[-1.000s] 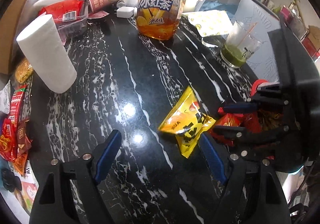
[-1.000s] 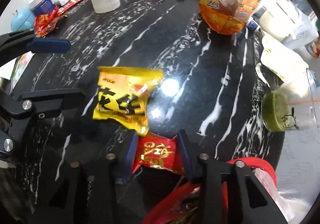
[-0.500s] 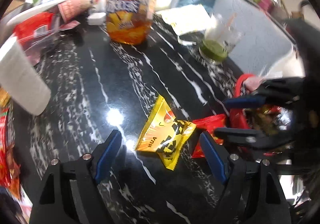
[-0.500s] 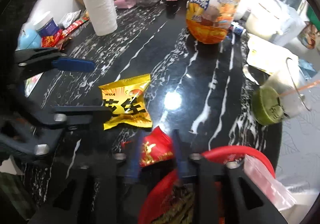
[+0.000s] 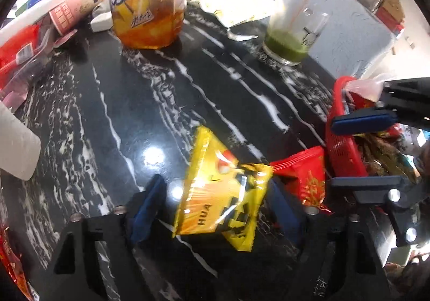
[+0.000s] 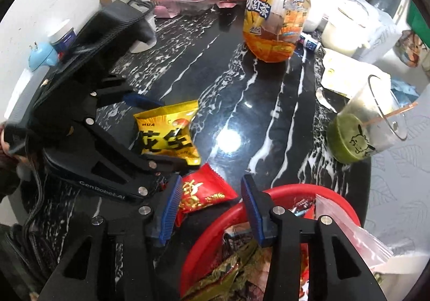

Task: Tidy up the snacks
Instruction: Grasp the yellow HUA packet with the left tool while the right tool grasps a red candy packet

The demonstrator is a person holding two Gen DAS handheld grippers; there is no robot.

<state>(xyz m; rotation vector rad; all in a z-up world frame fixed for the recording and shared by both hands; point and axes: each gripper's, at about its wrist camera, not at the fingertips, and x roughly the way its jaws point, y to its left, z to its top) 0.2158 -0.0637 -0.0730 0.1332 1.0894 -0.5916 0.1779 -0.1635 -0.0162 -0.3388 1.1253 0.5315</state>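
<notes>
Black marbled surface point(image 5: 188, 80), crowded with clutter. My left hand-held gripper point(image 5: 215, 209) is closing around the yellow peanut packet point(image 5: 220, 198), pads not yet pressing. My right hand-held gripper point(image 6: 209, 209) is opening, its jaws apart and off the red snack packet point(image 6: 204, 190), which lies just beside the red basket point(image 6: 212, 233). Slick film could slip sideways, nudging the red packet.

A crinkled yellow foil snack packet point(image 5: 223, 193) lay flat on the black marbled desk point(image 5: 150, 85), touching a red foil packet point(image 6: 204, 190) beside the round red mesh basket point(image 6: 215, 225) of snacks.
</notes>
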